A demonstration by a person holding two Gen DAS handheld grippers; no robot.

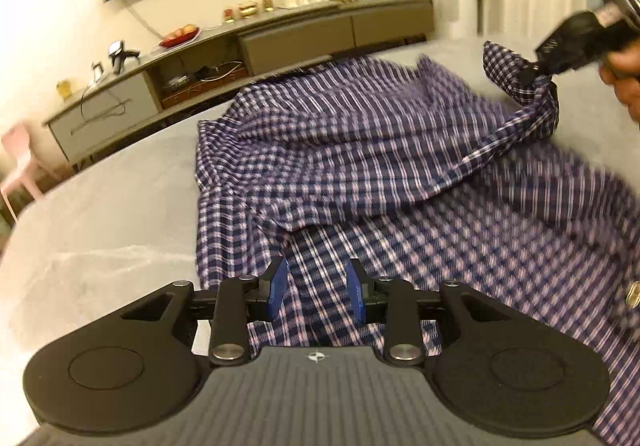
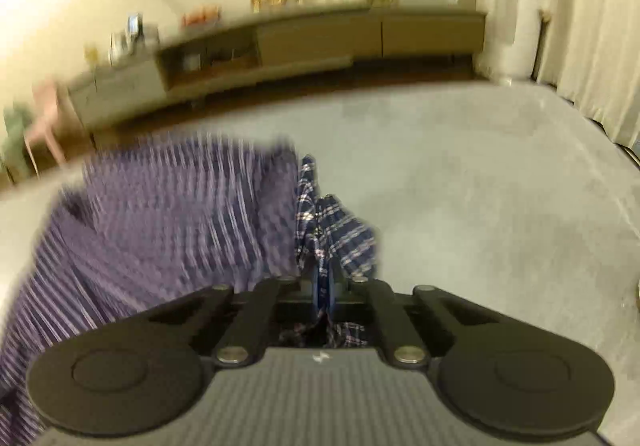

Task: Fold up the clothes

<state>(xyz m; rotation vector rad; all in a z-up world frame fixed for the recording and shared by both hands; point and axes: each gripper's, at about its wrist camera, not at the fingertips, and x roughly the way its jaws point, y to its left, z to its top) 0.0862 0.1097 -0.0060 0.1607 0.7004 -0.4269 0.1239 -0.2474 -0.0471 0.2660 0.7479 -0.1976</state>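
Checked blue-white shirt (image 1: 360,166) spread rumpled on grey bed surface (image 1: 100,226). Left wrist view: left gripper (image 1: 316,288) jaws apart, cloth lying between blue pads (image 1: 280,286), not pinched. Same view shows right gripper (image 1: 532,76) lifted, bunched shirt corner hanging from it, hand (image 1: 624,78) behind. Right wrist view, blurred: jaws clamped on fabric; bare grey surface stretches right toward curtains (image 2: 592,46). Sideboard (image 1: 240,46) beyond bed's far edge.
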